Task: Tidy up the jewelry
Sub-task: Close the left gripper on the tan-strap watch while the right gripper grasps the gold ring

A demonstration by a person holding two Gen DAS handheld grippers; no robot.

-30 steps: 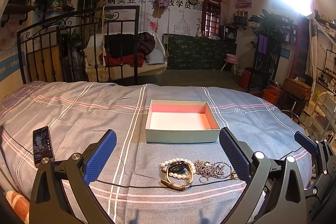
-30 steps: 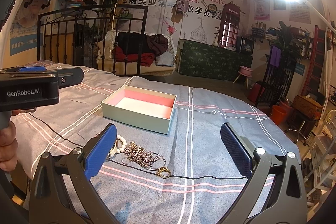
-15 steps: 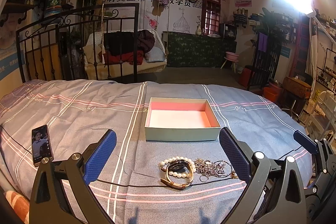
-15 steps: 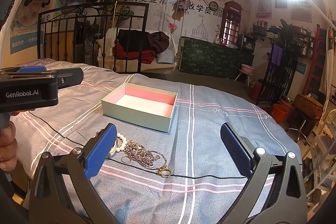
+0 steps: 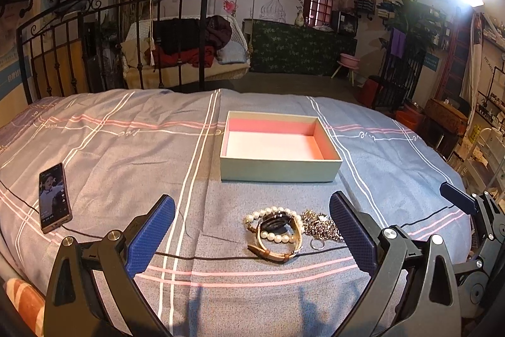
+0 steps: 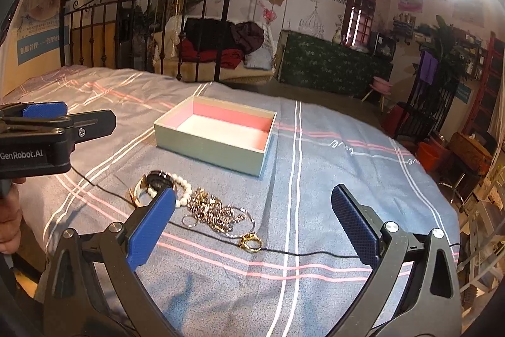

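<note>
A pale green box [image 5: 279, 169] with a pink and white inside sits open on the striped bedspread; it also shows in the right wrist view [image 6: 208, 150]. In front of it lies a pile of jewelry: a pearl bracelet [image 5: 277, 237], a watch with a tan strap [image 5: 274, 253], tangled silver chains [image 5: 318, 225] [image 6: 214, 210] and a gold ring [image 6: 251, 242]. My left gripper [image 5: 251, 234] is open and empty, hovering just before the pile. My right gripper [image 6: 252, 223] is open and empty, above the chains and ring.
A lit phone [image 5: 53, 198] lies on the bed at the left. A thin black cable [image 5: 202, 258] runs across the bedspread under the jewelry. A black iron bed frame [image 5: 126, 37] stands behind. The left gripper's body [image 6: 34, 141] shows at the right view's left edge.
Both grippers have edged slightly forward and lower toward the jewelry pile. Nothing was taken hold of; the jewelry and box have not moved.
</note>
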